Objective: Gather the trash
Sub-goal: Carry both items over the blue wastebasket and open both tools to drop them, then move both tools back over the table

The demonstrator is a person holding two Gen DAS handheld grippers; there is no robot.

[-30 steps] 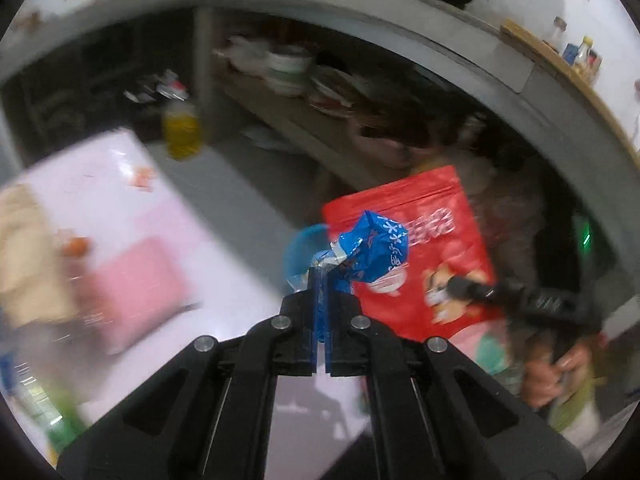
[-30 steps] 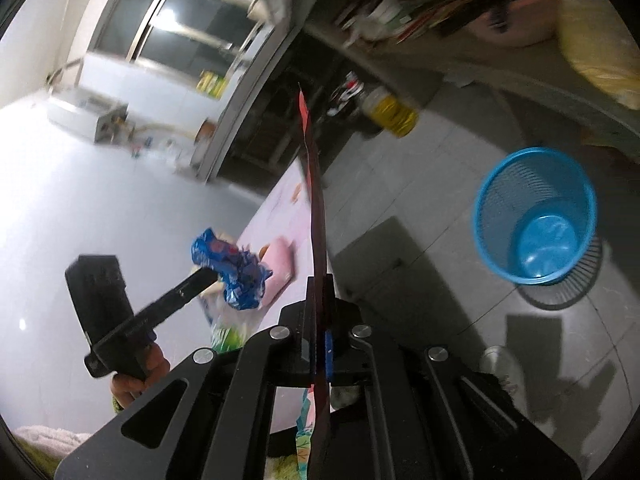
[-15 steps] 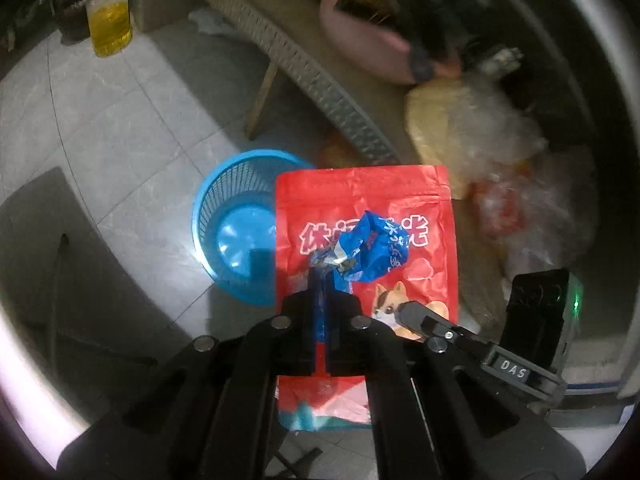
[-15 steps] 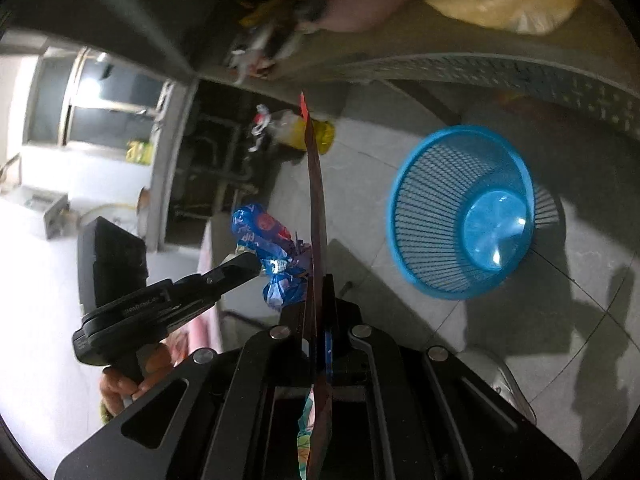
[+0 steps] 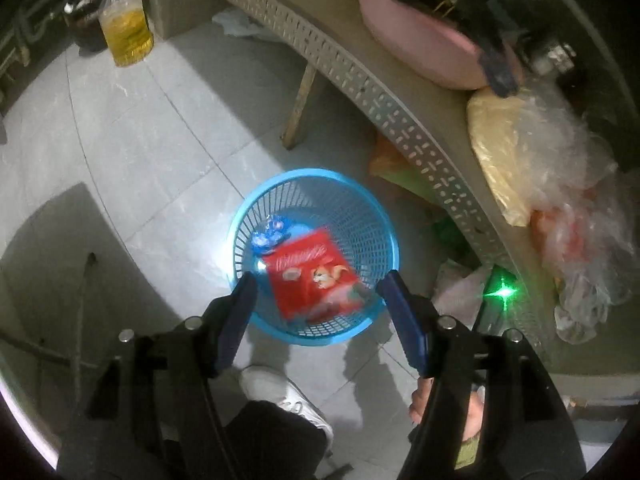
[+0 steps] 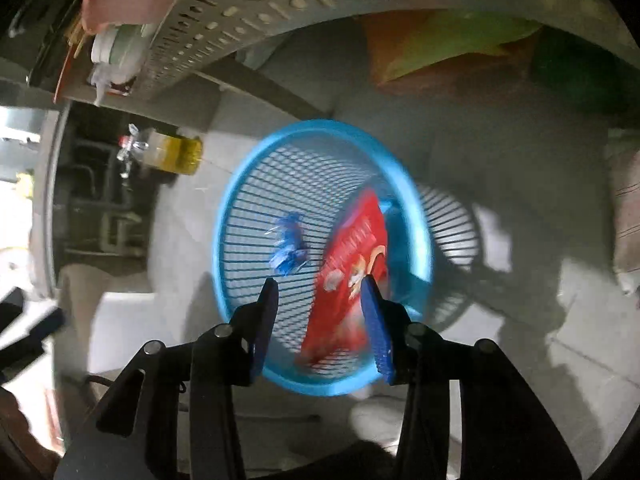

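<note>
A blue mesh basket [image 5: 316, 172] stands on the tiled floor below both grippers. Inside it lie a red snack bag [image 5: 312, 276] and a crumpled blue wrapper [image 5: 270, 234]. My left gripper [image 5: 318, 280] hangs above the basket's near rim, its jaws opening and nothing between them. In the right wrist view the basket [image 6: 320, 126] fills the middle. The red bag [image 6: 352, 268], blurred, sits inside it beside the blue wrapper [image 6: 290, 248]. My right gripper [image 6: 320, 282] is just over the rim, its jaws opening, and the pads press on nothing.
A grey perforated shelf [image 5: 380, 96] runs past the basket, with a pink basin [image 5: 420, 48] and plastic bags [image 5: 560, 184] on it. A bottle of yellow oil [image 5: 126, 32] stands on the floor at the back. The person's white shoe [image 5: 280, 392] is near the basket.
Both grippers came down over the basket and went from shut to open. The blue wrapper left the left gripper and the red bag left the right one; both now lie in the basket.
</note>
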